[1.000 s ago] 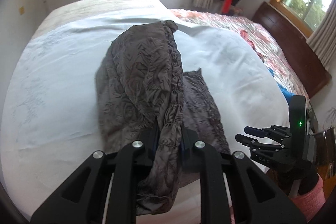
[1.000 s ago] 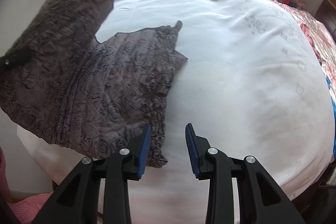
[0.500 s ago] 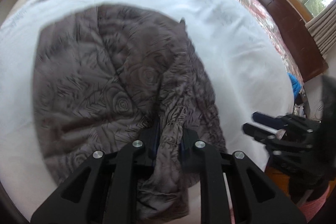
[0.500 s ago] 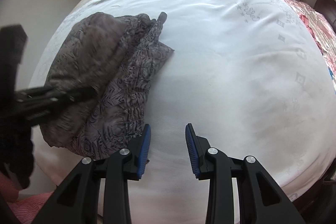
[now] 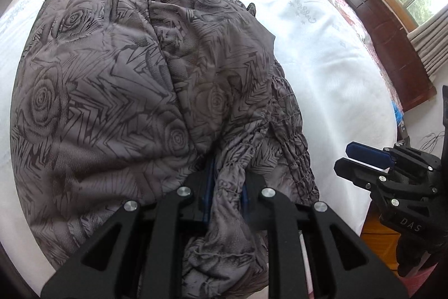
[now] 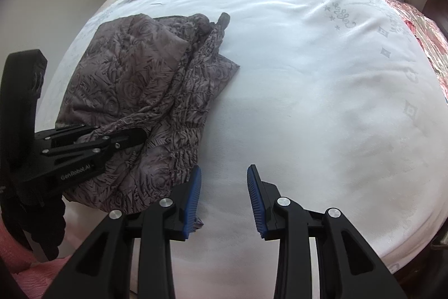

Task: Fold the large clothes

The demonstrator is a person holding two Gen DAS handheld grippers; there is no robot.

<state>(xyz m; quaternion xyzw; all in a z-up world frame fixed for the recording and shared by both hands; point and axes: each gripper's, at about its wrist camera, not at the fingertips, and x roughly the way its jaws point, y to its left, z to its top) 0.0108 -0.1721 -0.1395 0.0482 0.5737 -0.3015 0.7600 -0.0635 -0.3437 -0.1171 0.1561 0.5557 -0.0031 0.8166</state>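
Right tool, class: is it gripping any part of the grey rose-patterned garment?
No: the right tool is open over the bare white sheet, beside the garment.

A bed (image 6: 322, 108) carries everything, spread with a white sheet (image 5: 322, 52) that has faint embroidered stars and diamonds. A grey garment (image 6: 145, 91) with a rose and zigzag pattern lies bunched and partly folded on the sheet's left part, near the front edge. A floral pink cover (image 6: 428, 32) lies along the bed's far right side.
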